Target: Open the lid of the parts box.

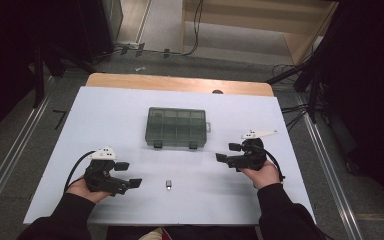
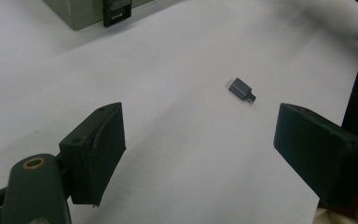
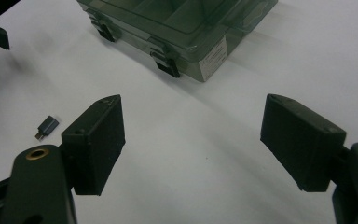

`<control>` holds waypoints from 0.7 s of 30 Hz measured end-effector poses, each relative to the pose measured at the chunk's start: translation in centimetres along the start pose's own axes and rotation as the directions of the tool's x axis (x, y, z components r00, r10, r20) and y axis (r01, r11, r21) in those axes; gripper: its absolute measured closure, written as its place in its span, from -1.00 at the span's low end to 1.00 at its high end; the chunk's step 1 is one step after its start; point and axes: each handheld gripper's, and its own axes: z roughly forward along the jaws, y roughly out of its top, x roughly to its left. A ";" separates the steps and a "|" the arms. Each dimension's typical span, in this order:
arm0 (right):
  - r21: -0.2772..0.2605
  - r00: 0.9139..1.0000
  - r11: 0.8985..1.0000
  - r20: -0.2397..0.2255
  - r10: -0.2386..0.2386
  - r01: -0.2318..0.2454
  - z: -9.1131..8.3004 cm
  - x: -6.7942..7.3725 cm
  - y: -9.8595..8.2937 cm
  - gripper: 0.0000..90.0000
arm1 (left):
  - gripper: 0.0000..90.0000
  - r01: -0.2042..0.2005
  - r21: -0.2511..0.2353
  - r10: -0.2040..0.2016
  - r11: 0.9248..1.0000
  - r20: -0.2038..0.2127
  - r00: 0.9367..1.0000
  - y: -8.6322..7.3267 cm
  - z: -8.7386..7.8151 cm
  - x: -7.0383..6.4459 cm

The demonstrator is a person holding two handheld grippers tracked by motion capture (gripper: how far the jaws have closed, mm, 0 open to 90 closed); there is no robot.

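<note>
A smoky clear compartment box (image 1: 176, 127) lies closed in the middle of the white table, its two black latches facing the person. A small dark adapter plug (image 1: 168, 184) lies on the table in front of the box. My left gripper (image 1: 128, 175) hovers at the front left, open, with the adapter (image 2: 241, 90) lying ahead of its jaws. My right gripper (image 1: 228, 152) is at the right of the box, open and holding nothing. In the right gripper view the box (image 3: 182, 25) is ahead and the adapter (image 3: 47, 127) lies off to the left.
The white tabletop (image 1: 120, 115) ends in a wooden strip (image 1: 180, 82) at the far side. Cables and dark stands crowd the floor around the table.
</note>
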 end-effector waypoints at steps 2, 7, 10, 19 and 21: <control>0.004 1.000 1.000 0.003 -0.001 0.001 0.2 0.0 0.1 -0.55 | -0.62 0.001 -0.001 -0.001 1.000 0.002 1.000 -0.1 0.0 0.0; 0.008 0.999 1.000 0.031 -0.015 0.015 0.7 0.1 0.5 -0.55 | -0.61 0.000 0.008 0.000 1.000 -0.005 1.000 -0.2 0.0 -0.1; 0.004 0.999 1.000 0.035 -0.019 0.019 1.0 0.1 0.7 -0.55 | -0.61 0.000 0.012 0.000 1.000 -0.008 1.000 -0.3 0.0 -0.1; 0.002 0.999 1.000 0.038 -0.020 0.020 1.6 0.1 1.6 -0.55 | -0.61 0.004 0.005 -0.004 1.000 -0.010 1.000 -0.7 -0.4 -0.3; -0.001 0.999 1.000 0.039 -0.020 0.020 1.7 0.1 1.7 -0.55 | -0.61 0.005 0.002 -0.005 1.000 -0.014 1.000 -0.8 -0.4 -0.3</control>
